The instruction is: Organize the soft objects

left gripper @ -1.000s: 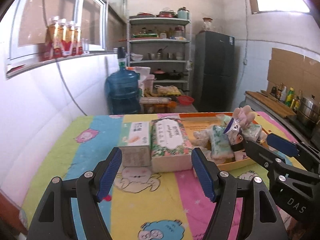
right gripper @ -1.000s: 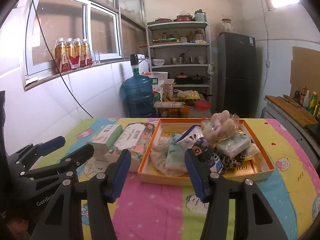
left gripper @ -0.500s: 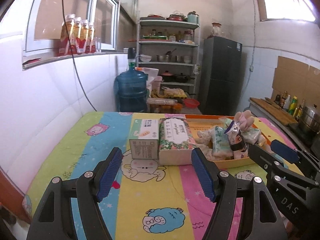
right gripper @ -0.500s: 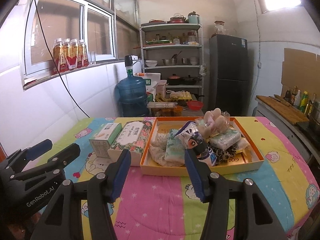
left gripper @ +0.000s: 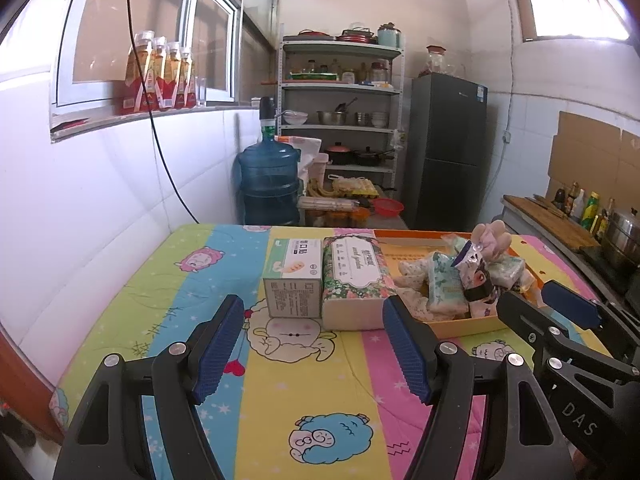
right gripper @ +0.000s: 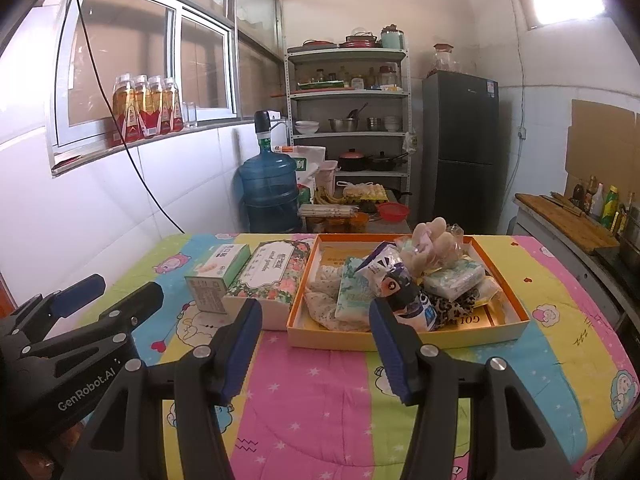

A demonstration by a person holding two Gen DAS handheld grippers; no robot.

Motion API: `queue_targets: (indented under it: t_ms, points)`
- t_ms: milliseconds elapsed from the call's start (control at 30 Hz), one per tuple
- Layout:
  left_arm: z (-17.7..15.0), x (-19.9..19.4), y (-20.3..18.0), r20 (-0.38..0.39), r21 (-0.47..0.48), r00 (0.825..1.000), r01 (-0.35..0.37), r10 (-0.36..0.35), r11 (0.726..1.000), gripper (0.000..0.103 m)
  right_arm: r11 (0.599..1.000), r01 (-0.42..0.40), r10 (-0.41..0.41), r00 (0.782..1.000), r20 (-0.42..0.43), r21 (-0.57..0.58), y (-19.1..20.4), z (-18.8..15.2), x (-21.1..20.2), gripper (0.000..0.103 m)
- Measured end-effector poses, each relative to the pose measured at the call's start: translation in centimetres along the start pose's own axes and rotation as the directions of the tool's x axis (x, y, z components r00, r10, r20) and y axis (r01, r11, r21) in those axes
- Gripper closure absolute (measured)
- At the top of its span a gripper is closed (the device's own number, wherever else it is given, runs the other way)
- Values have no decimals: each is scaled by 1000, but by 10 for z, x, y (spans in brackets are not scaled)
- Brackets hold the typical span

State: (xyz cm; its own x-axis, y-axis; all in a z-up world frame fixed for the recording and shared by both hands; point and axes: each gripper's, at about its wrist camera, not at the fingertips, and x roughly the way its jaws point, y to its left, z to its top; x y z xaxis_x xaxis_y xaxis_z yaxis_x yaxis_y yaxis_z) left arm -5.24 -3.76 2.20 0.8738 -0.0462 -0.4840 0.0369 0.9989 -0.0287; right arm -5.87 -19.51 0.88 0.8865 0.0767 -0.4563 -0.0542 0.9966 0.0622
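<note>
Hovering nearest: left gripper (left gripper: 314, 344) and right gripper (right gripper: 316, 350), both spread, empty. Beyond: two tissue boxes (left gripper: 324, 276); orange tray (right gripper: 404, 338) heaped with soft packs (right gripper: 384, 280). Risk: overfull pile, likely spilling if nudged.

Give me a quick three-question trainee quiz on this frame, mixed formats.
1. True or false: the left gripper holds the green-and-white box.
2. The floral tissue box sits where? A) inside the orange tray B) between the green-and-white box and the tray C) on the shelf.
3. Fill in: the right gripper has ___ between its pads.

Key: 1 false, it is open and short of the box. 2 B. 3 nothing.
</note>
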Motion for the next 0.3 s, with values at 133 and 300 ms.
queue_targets:
  t_ms: [133,300]
  points:
    - [-1,-1,-1,3,6,1000,1,-1,1000,29,1000,-2,2,1000,2,1,0,0,0,47]
    - [-1,-1,-3,11,16,1000,4,-4,1000,29,1000,-2,2,1000,2,2,0,-1,0,47]
